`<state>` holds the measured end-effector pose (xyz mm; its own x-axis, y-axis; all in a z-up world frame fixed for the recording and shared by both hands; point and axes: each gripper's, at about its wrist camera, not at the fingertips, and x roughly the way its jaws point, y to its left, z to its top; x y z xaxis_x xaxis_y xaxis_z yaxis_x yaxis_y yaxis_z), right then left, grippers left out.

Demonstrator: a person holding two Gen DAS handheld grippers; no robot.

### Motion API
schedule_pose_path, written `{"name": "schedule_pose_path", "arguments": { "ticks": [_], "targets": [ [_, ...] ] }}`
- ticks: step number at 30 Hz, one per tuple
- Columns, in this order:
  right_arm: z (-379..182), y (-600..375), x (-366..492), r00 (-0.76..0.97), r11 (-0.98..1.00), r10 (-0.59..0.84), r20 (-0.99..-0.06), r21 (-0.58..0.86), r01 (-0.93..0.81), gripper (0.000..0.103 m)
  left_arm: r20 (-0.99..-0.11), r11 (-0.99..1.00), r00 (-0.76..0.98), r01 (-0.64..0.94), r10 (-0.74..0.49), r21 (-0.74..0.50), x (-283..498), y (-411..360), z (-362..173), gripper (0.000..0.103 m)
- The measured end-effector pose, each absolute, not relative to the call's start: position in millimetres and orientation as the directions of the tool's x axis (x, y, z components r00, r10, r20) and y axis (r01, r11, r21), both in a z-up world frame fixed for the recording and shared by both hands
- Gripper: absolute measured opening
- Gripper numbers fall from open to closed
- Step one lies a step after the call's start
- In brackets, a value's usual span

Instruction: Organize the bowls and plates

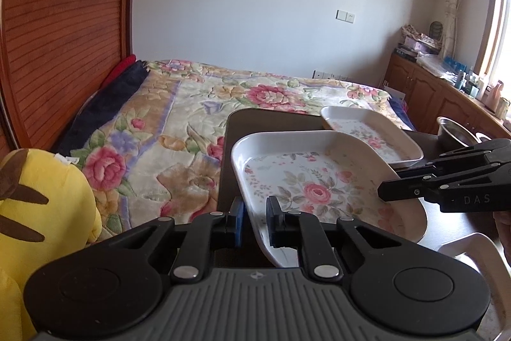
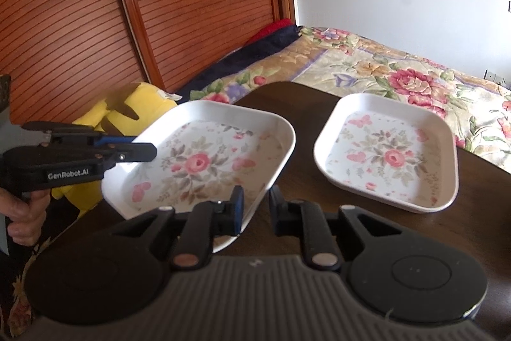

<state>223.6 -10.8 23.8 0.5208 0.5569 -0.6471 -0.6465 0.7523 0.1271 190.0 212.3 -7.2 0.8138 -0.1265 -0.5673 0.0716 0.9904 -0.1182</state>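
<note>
A white square plate with a rose print (image 1: pixel 306 181) (image 2: pixel 198 162) is held at two opposite rims. My left gripper (image 1: pixel 255 222) is shut on its near-left rim and shows in the right wrist view as the black tool (image 2: pixel 150 149) at the plate's left edge. My right gripper (image 2: pixel 255 210) is shut on the rim at the opposite side; from the left wrist view it reaches in from the right (image 1: pixel 383 194). A second matching plate (image 2: pixel 386 152) (image 1: pixel 373 130) lies flat on the dark table (image 2: pixel 303 104), apart from the first. A steel bowl (image 1: pixel 453 130) stands farther right.
A bed with a floral blanket (image 1: pixel 191 104) borders the table, backed by a wooden headboard (image 2: pixel 159 5). A yellow plush toy (image 1: pixel 48 206) (image 2: pixel 140 111) sits off the table's left edge, partly under the held plate. A white rim (image 1: pixel 472 248) shows at lower right. A hand (image 2: pixel 22 213) grips the left tool.
</note>
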Motion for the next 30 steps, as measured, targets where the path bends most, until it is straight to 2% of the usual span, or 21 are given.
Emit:
{"name": "schedule_pose_path", "arguments": {
  "ticks": [12, 30],
  "targets": [
    [41, -46, 195, 0.559, 0.767, 0.555, -0.615, 0.119, -0.63, 0.019, -0.545, 0.987, 0.823, 0.115, -0.159, -0.116, 166, 179, 9, 0.015],
    [32, -118, 136, 0.621, 0.815, 0.514, -0.592, 0.111, -0.569, 0.019, -0.535, 0.968, 0.808, 0.221, -0.248, -0.115, 119, 110, 9, 0.015]
  ]
}}
